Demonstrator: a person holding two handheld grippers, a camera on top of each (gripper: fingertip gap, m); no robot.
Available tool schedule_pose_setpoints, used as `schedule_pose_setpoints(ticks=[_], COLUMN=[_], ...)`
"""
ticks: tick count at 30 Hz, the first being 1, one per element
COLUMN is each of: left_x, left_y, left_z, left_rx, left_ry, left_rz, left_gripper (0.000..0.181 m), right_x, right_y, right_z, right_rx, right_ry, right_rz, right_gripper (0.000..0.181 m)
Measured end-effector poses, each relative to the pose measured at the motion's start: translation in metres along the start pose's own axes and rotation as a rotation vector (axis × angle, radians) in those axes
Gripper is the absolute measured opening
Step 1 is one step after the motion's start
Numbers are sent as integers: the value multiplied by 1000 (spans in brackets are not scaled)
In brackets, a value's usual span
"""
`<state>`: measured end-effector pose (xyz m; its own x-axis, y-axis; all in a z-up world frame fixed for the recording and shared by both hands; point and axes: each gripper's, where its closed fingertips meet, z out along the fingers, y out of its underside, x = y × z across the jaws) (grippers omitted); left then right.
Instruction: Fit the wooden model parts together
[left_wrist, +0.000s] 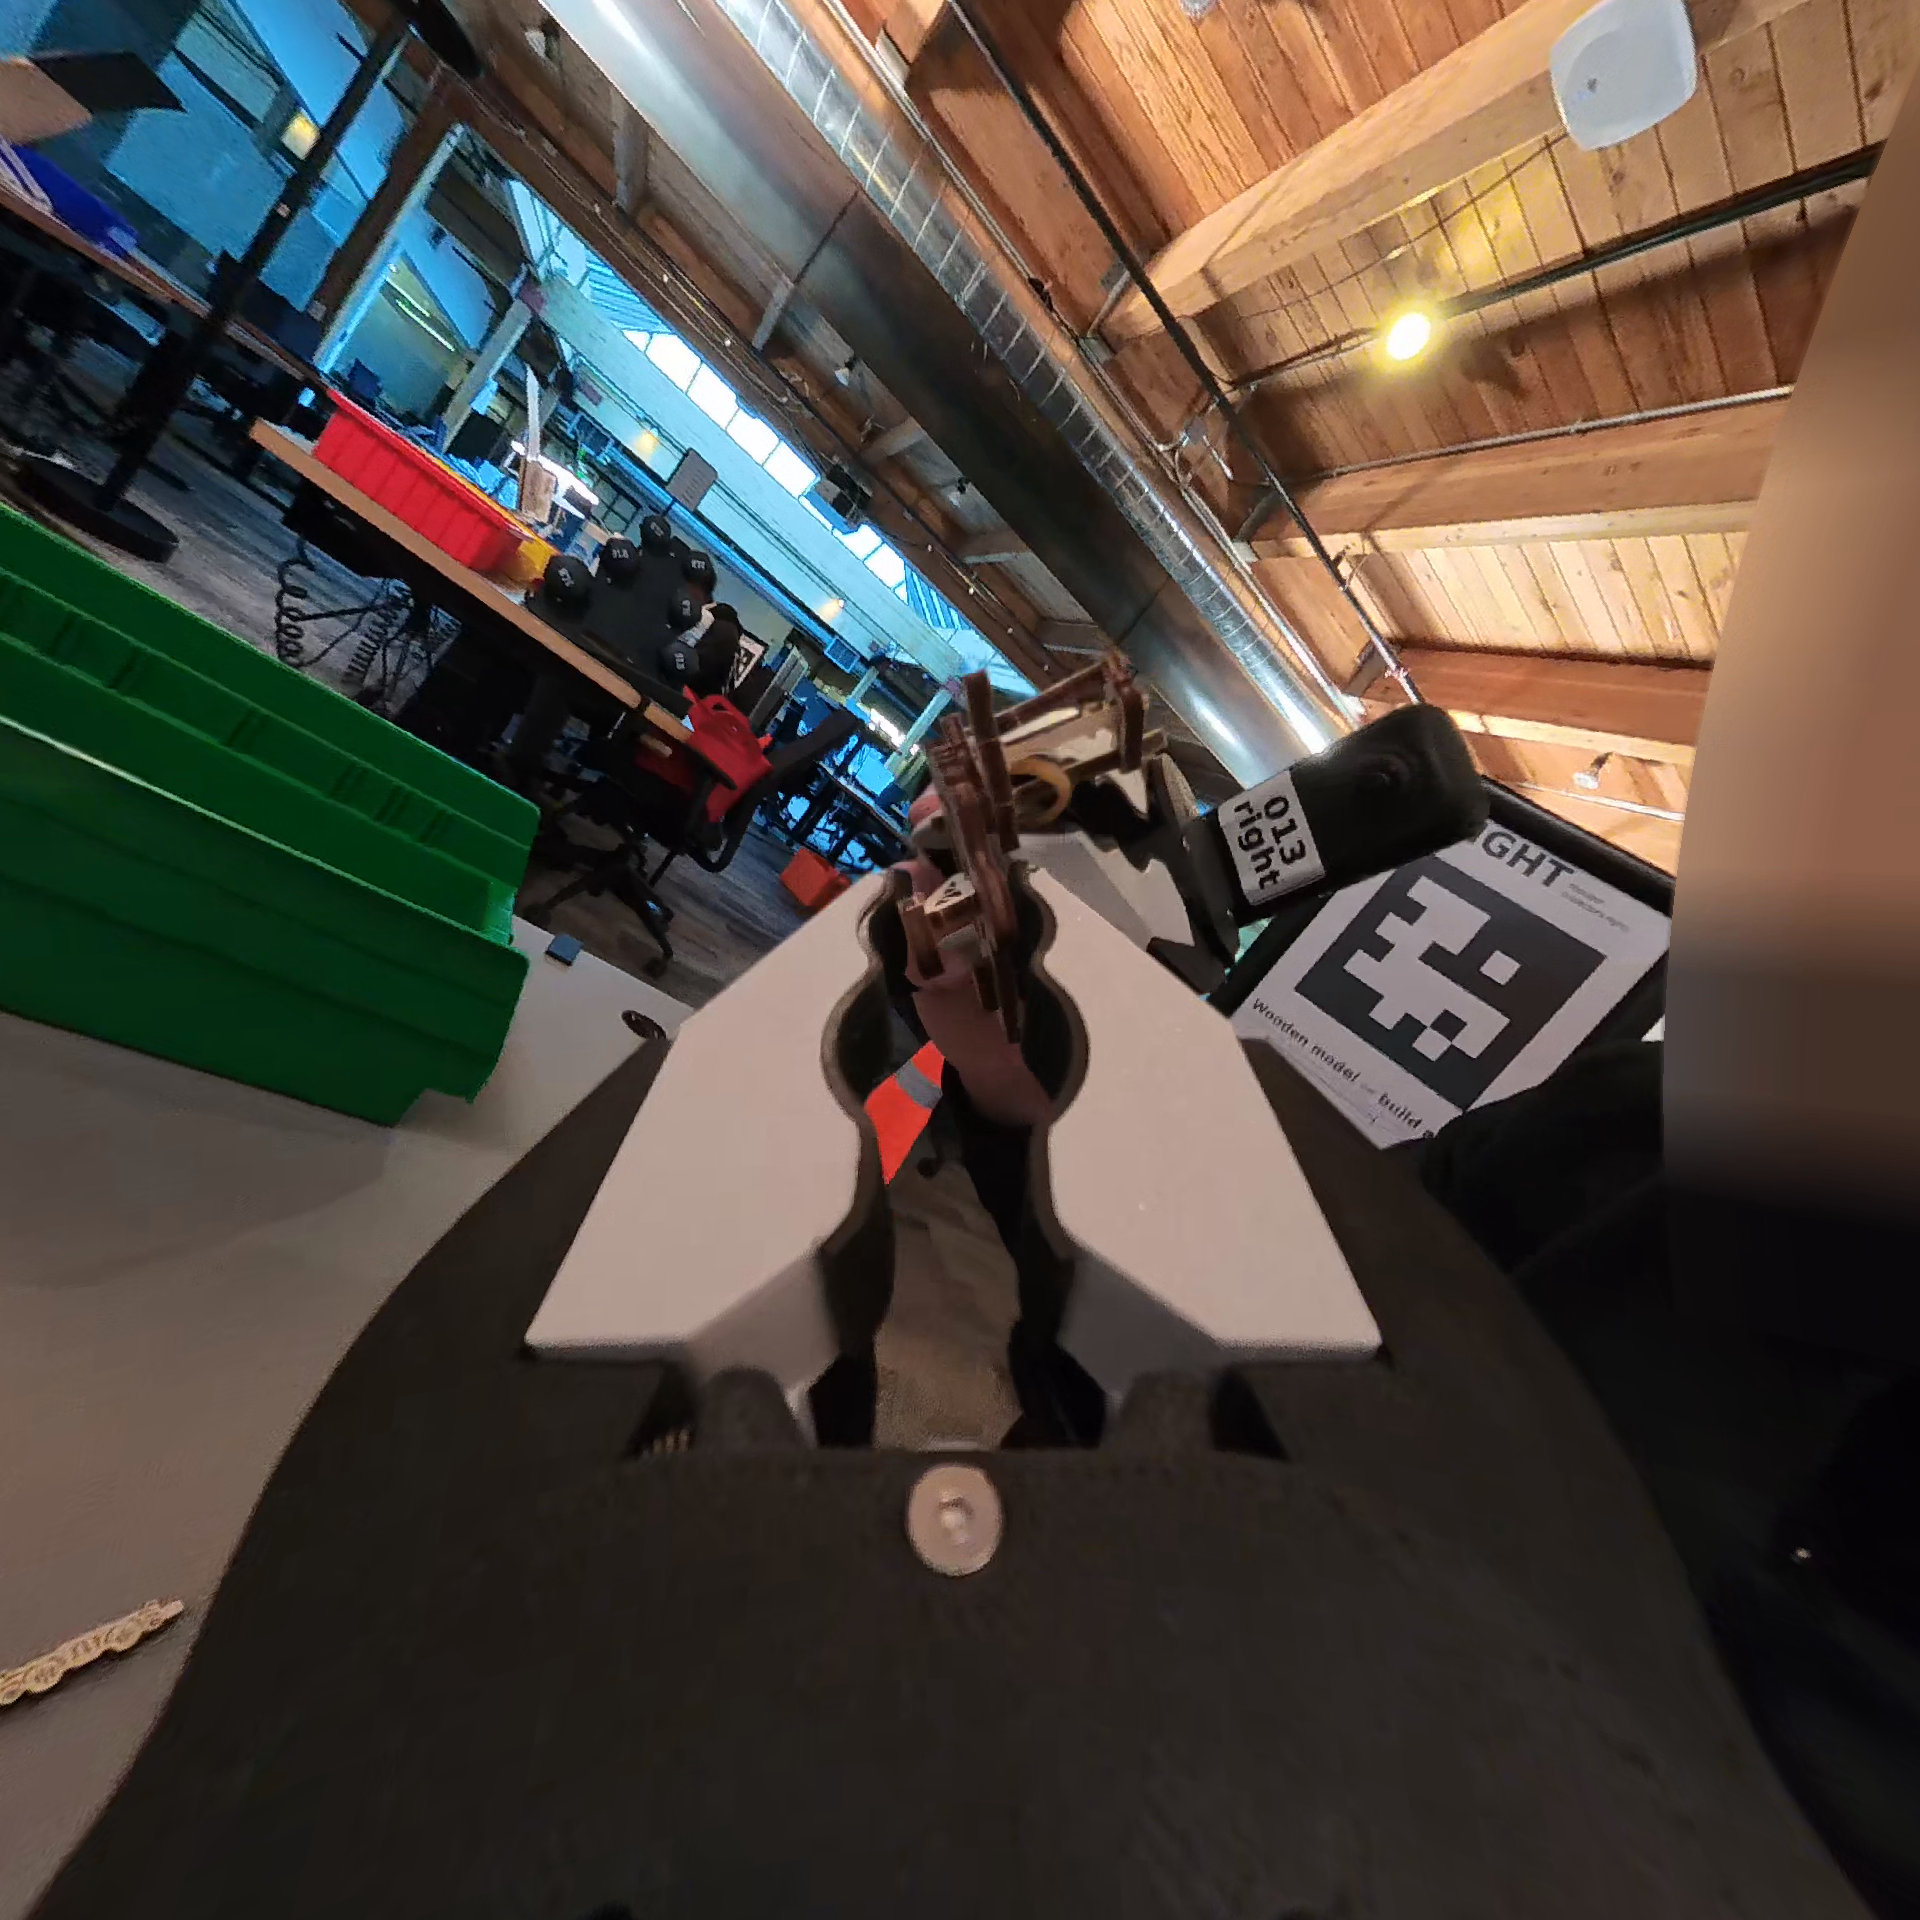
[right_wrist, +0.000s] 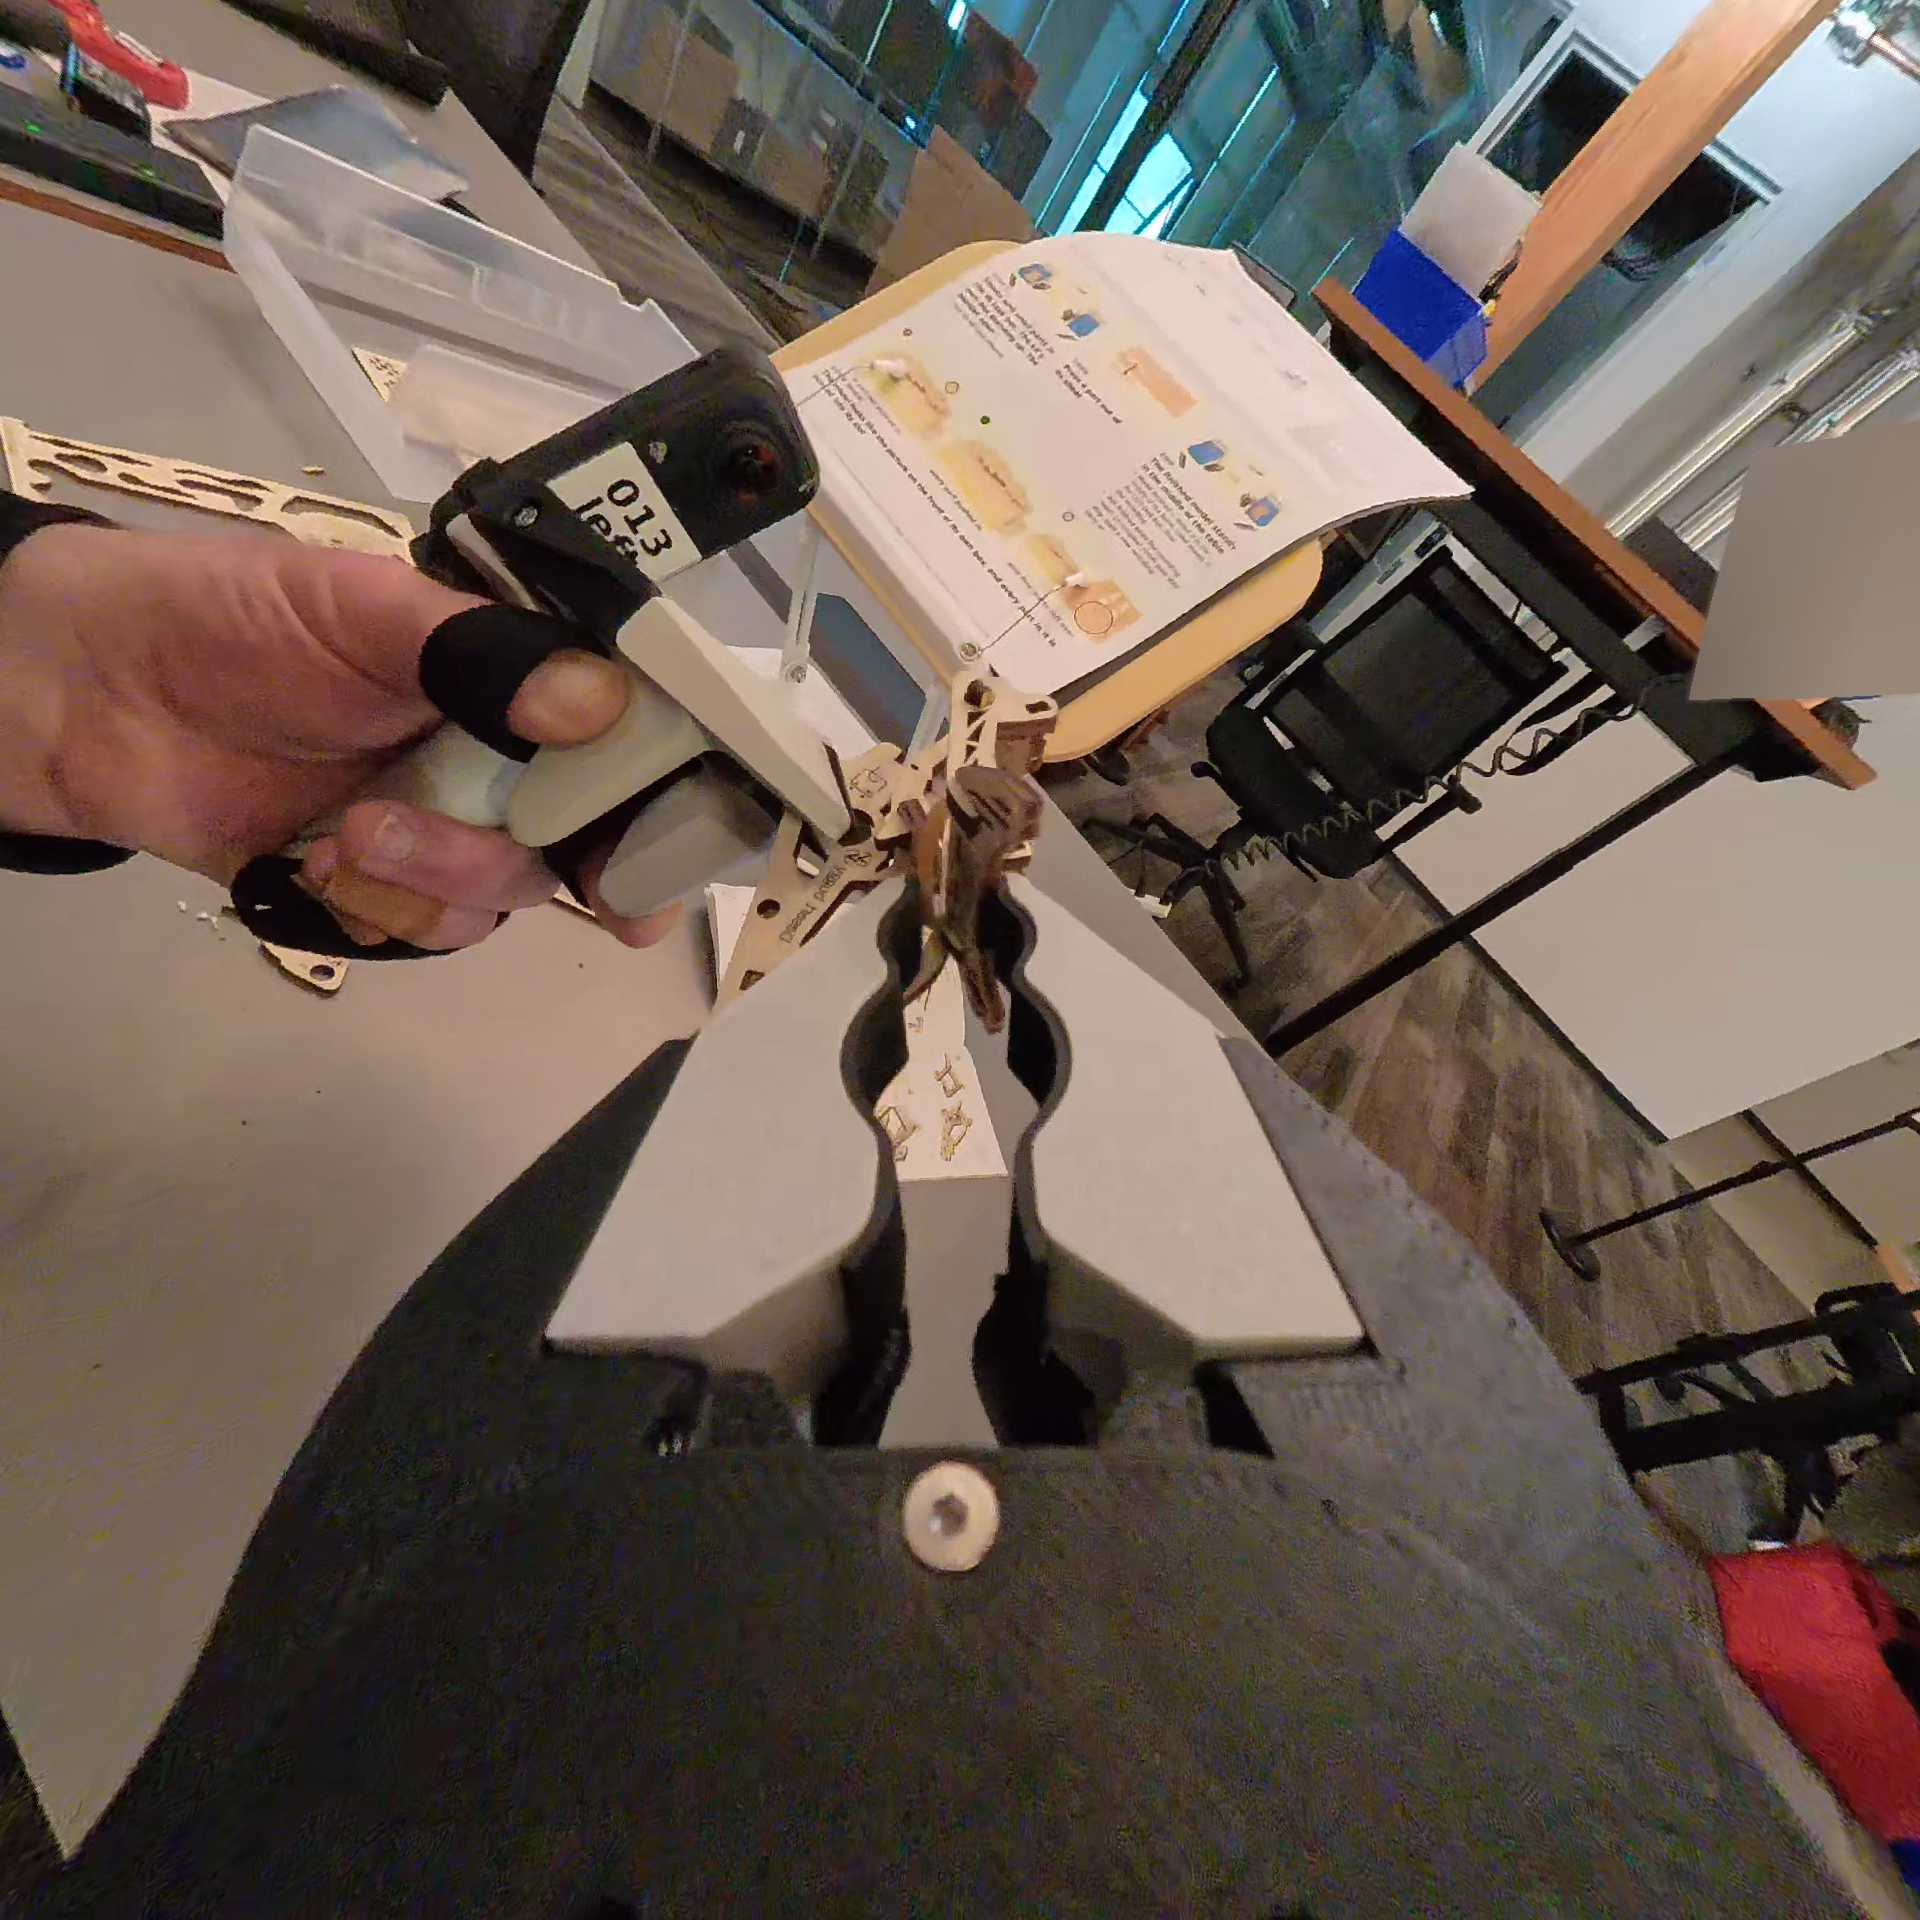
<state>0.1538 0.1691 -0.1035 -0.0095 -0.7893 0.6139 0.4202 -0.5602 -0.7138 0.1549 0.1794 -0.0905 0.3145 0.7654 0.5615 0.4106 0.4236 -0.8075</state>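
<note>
In the left wrist view my left gripper (left_wrist: 961, 906) is shut on a small wooden model part (left_wrist: 961, 831), seen edge-on and held in the air. Just beyond it, the right gripper (left_wrist: 1132, 821) holds a pale and brown wooden assembly (left_wrist: 1070, 727) against that part. In the right wrist view my right gripper (right_wrist: 961, 914) is shut on a dark brown wooden piece (right_wrist: 987, 810). The left gripper (right_wrist: 727, 748), held by a hand (right_wrist: 208, 707), pinches a pale flat wooden part (right_wrist: 831, 883) that meets the dark piece. Both are above the grey table (right_wrist: 260, 1143).
An open instruction booklet (right_wrist: 1091, 447) stands on a wooden stand behind the parts. A clear plastic box (right_wrist: 416, 281) and a punched wooden sheet (right_wrist: 187, 488) lie at the left. Green bins (left_wrist: 208, 831) are stacked on the table (left_wrist: 156, 1351). A wooden strip (left_wrist: 83, 1652) lies near its edge.
</note>
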Motion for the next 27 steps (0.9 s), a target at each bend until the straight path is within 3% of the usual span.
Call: schedule_pose_setpoints(ticks=[4, 14, 22, 27], left_x=[0, -1, 8, 2], left_y=[1, 2, 2, 4], left_z=[1, 1, 3, 5], left_rx=[10, 48, 76, 57], left_ry=[1, 25, 100, 48], left_rz=[12, -2, 4, 45], left_gripper=[17, 15, 17, 17], right_x=[0, -5, -3, -2], right_y=[3, -3, -14, -8], right_z=[1, 1, -6, -5], right_rx=[-11, -52, 190, 154], right_ry=[-10, 146, 8, 48], right_rz=[14, -203, 223, 130], right_gripper=[6, 5, 4, 4])
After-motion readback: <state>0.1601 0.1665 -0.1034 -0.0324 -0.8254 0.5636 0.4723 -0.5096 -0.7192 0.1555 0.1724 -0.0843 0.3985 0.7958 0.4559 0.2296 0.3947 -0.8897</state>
